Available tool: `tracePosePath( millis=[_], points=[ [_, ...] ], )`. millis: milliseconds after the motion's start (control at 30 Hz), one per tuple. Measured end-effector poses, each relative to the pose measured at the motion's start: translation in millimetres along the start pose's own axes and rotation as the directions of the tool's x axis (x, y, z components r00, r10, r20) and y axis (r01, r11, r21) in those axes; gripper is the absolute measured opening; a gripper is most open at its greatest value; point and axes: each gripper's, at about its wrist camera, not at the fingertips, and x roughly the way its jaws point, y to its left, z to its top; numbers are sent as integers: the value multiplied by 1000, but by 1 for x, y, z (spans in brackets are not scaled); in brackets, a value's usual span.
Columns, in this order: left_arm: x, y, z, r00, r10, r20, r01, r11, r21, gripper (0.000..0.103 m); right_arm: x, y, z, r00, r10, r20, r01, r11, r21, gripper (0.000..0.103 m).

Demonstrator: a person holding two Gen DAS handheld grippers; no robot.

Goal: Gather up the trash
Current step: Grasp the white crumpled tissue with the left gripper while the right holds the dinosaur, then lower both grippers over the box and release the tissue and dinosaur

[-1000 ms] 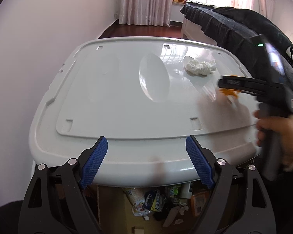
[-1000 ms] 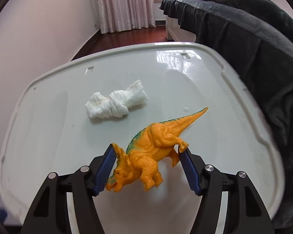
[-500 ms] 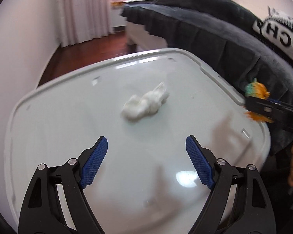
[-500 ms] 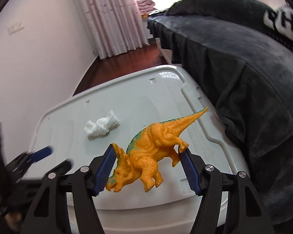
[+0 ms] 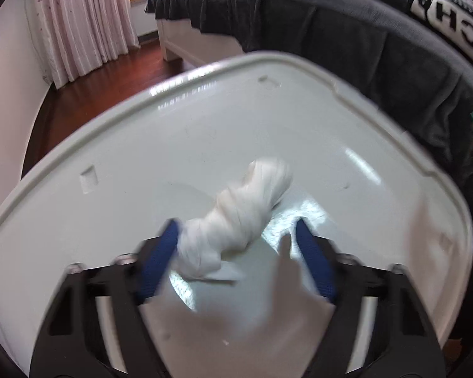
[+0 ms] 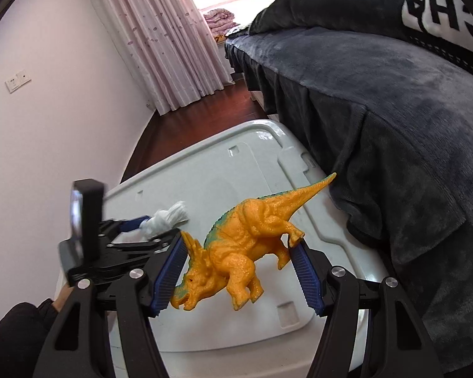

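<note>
Left gripper (image 5: 236, 252): fingers spread wide, blue pads either side of the crumpled white tissue (image 5: 241, 215). The left pad (image 5: 156, 263) is seen touching the near end of the wad; the right pad (image 5: 315, 263) is clear of it, gap visible. Nothing is pinched. Frame is motion-blurred, so finer contact cannot be judged.

The tissue is seen lying on the white plastic bin lid (image 5: 110, 220), roughly mid-lid, long axis running away from the camera and slightly rightward. Glossy reflections are noted on the lid beside it.

Right gripper (image 6: 239, 264): closed on the orange triceratops toy (image 6: 239, 245), pinched between both blue pads and held up above the lid's near-right area. The head is pointed down-left by the left pad, the tail is angled up-right toward the bed. From the right wrist view the left gripper (image 6: 156, 228) is seen lower-left, with the tissue (image 6: 168, 219) at its tips on the lid (image 6: 236, 163).

Further back: a dark blanket-covered bed (image 6: 394, 110) is seen just beside the lid's right edge. Dark wood floor (image 6: 186, 119) is visible beyond the lid, then pink curtains (image 6: 173, 41) at the window, with folded bedding (image 6: 219, 17) on the sill. A wall socket (image 6: 18, 80) is seen on the left wall.
</note>
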Motion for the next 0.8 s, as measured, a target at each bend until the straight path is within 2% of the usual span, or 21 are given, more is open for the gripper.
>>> tracePosePath(
  millis=[67,100,300,467,633,800],
  points=[
    [0,-1,2,1000,-15,24,15,1000,10,45,0,4,-1,1000,10,0,-10,1000,-11,64],
    [1,0,3,999,-14,29,14,1000,6,42,1,6,-1,1000,14,-3,-15,1000,-16,64],
    [3,-2,8,999,8,37,-8,1000,7,42,3,8,-3,1000,16,-13,-17,1000,-24,64],
    [0,-4,4,998,28,57,-28,1000,-13,34,4,5,0,1000,17,-12,-17,1000,-9,64],
    [-10,1,-8,998,15,56,-10,997,-83,33,4,8,-1,1000,19,-13,-19,1000,-11,64],
    [-40,0,-32,996,42,76,-30,987,-156,33,2,12,-3,1000,24,-5,-24,999,-29,64]
  ],
)
